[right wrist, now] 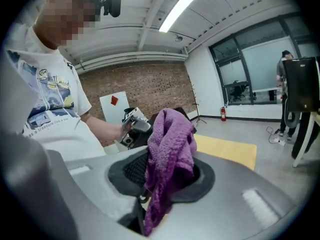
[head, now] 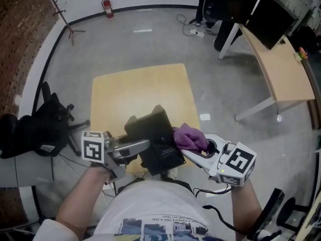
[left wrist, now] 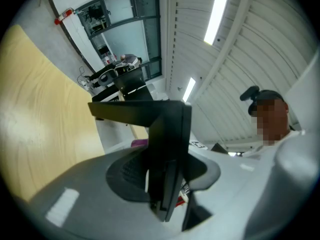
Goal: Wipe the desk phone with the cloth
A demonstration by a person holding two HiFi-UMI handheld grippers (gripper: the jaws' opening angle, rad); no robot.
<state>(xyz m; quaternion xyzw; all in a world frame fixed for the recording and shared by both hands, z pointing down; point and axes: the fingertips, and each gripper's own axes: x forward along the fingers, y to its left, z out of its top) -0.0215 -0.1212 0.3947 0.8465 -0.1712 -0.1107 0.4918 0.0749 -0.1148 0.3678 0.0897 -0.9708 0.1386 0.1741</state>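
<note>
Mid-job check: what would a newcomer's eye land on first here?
The black desk phone, clamped in the left hand-held gripper, hangs centre frame over the near edge of the wooden table. Close against its right side is the bright purple cloth, bunched in the right hand-held gripper.

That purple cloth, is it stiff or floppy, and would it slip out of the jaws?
Probably floppy: the cloth droops in folds from where the jaws pinch it. Likely light, since that one pinch carries it all. Its fuzzy pile suggests it won't slip easily.
</note>
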